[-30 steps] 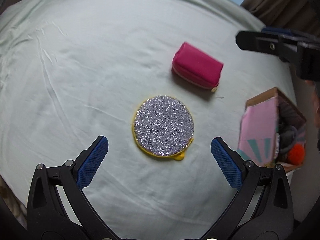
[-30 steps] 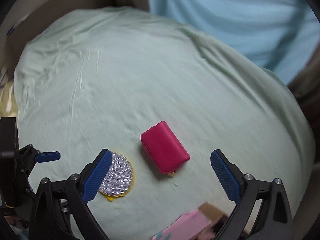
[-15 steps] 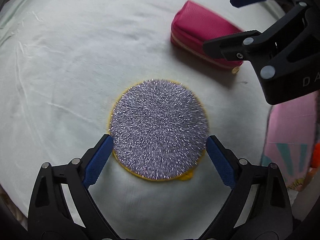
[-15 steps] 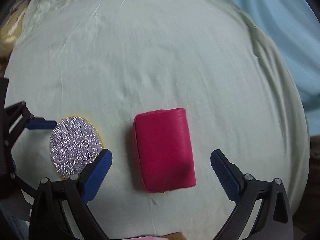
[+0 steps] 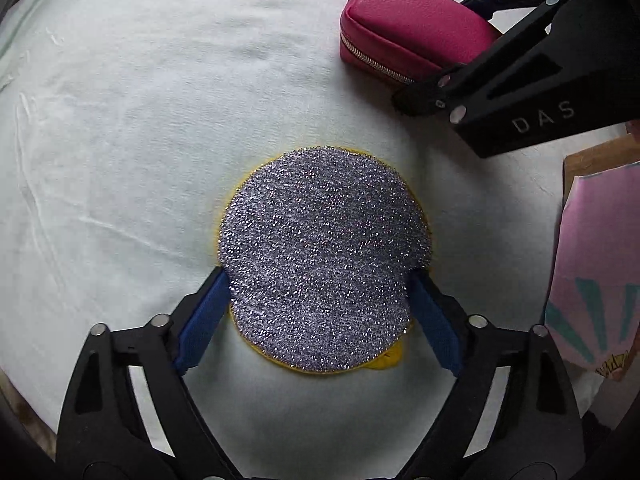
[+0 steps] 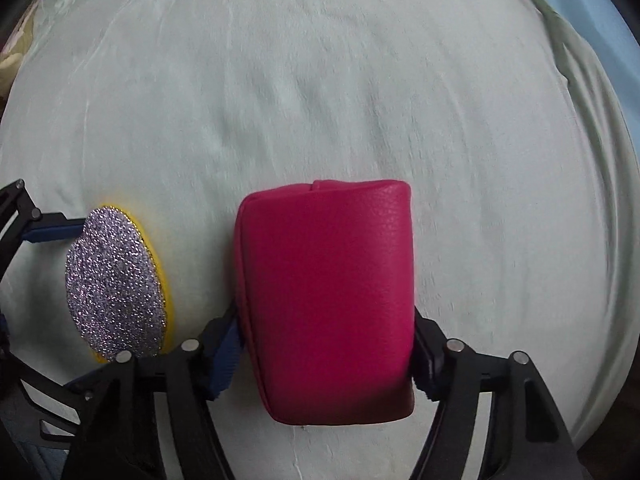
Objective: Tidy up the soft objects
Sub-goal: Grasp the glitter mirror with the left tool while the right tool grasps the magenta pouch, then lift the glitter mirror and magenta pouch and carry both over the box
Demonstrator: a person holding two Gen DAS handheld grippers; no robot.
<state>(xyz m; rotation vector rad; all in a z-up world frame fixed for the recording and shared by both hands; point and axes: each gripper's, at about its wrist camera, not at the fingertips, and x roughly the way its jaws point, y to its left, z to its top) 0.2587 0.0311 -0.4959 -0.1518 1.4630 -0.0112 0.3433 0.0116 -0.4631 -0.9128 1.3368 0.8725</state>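
Note:
A round silver glitter pad with a yellow rim (image 5: 326, 256) lies on the pale green bedsheet (image 5: 120, 140). My left gripper (image 5: 318, 320) has its blue pads pressed against the pad's two sides, shut on it. A magenta zip pouch (image 6: 328, 296) lies on the sheet. My right gripper (image 6: 326, 356) has its pads against both sides of the pouch, shut on it. In the left wrist view the pouch (image 5: 404, 28) sits at the upper right with the right gripper over it. The glitter pad also shows in the right wrist view (image 6: 116, 284).
A pink cardboard box (image 5: 596, 264) stands off the bed's right edge, close to my left gripper. A light blue cloth (image 6: 600, 12) lies beyond the sheet at the far right. The sheet is wrinkled and soft.
Both grippers have come down and forward onto their objects. The left pads have closed against the glitter pad. The right pads have closed against the magenta pouch.

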